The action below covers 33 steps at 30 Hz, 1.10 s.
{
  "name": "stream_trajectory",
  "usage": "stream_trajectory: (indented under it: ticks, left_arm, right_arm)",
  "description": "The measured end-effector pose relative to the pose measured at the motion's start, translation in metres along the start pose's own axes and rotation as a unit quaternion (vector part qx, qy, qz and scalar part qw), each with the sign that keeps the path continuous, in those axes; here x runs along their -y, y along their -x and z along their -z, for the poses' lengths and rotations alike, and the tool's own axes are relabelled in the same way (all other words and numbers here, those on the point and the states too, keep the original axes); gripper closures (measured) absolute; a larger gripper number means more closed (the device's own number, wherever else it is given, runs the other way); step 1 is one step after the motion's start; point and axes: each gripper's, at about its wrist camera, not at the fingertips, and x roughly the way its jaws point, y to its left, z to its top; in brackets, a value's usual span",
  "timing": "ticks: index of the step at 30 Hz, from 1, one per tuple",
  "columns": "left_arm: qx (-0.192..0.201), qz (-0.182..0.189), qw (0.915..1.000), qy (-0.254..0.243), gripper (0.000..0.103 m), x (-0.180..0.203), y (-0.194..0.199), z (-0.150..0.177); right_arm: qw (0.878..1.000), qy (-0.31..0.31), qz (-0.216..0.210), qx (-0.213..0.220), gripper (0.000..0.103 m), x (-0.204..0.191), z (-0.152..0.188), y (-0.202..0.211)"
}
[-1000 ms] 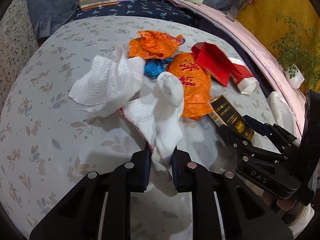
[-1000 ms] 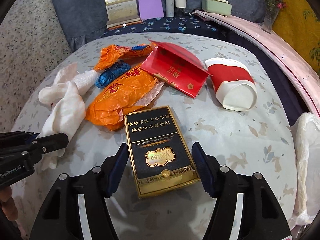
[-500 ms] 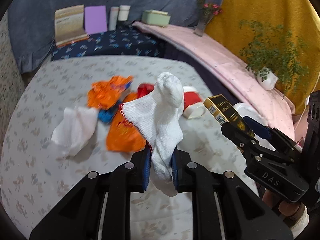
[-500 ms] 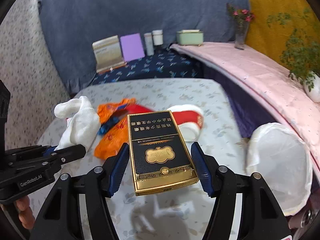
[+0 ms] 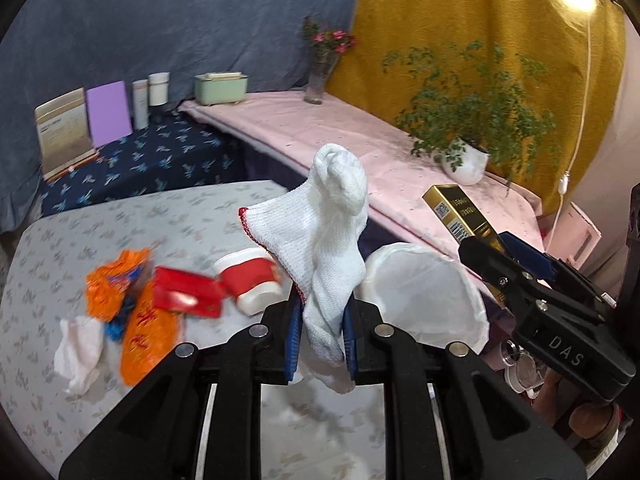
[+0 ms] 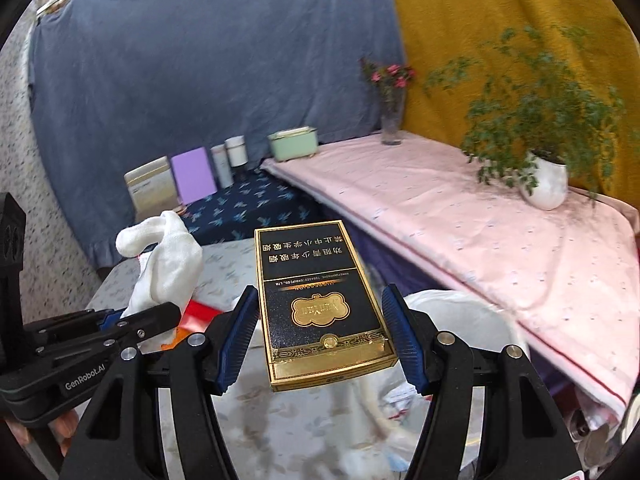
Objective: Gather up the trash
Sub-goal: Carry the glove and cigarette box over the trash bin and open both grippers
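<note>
L gripper (image 5: 320, 336) clamps white cloth glove (image 5: 332, 240); R gripper (image 6: 320, 340) clamps cigarette box (image 6: 320, 304), both airborne. White-lined bin (image 5: 424, 304) at 3 o'clock. Wrappers (image 5: 140, 320), red cup (image 5: 252, 284) left on table (image 5: 60, 392).

The sock (image 5: 334, 240) is white knitted cloth, soft and bumpy, with a red stitched edge. The box (image 6: 320, 304) is shiny black and gold card. The left gripper (image 5: 320, 336) and right gripper (image 6: 320, 338) are matt black plastic with ribbed blue pads (image 6: 236, 340) and small shiny metal screws. The bag (image 5: 424, 300) just right of the sock is thin, see-through white plastic. The table (image 5: 120, 220) wears a smooth flowery cloth. Left of the sock lie crinkly, shiny orange wrappers (image 5: 144, 332) and a rough white tissue (image 5: 80, 348).
</note>
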Motion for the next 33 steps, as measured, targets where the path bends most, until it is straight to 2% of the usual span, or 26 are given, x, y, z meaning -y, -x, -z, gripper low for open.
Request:
stream_trajectory:
  ticks: [5,14,27,31,33]
  left_arm:
    - [-0.003,0.020,0.9995,-0.025,0.086,0.033,-0.013,-0.008]
    - [-0.027,0.045,0.9966,-0.064,0.086,0.079,-0.048,-0.009]
    - [-0.071,0.073,0.9907,-0.090,0.085,0.109,-0.098,0.000]
    - [-0.073,0.077,0.9897,-0.096,0.082,0.114,-0.107,0.000]
    - [-0.070,0.076,0.9900,-0.097,0.070,0.116,-0.110,-0.001]
  right_arm:
    - [0.999,-0.022,0.030,0.010,0.042,0.032,-0.006,0.013]
    - [0.996,-0.054,0.075,0.002,0.042,0.079,0.004,0.015]
    - [0.990,-0.083,0.111,-0.031,0.042,0.123,0.020,-0.006]
    - [0.989,-0.089,0.115,-0.036,0.042,0.131,0.021,-0.012]
    - [0.989,-0.093,0.114,-0.037,0.041,0.134,0.021,-0.015]
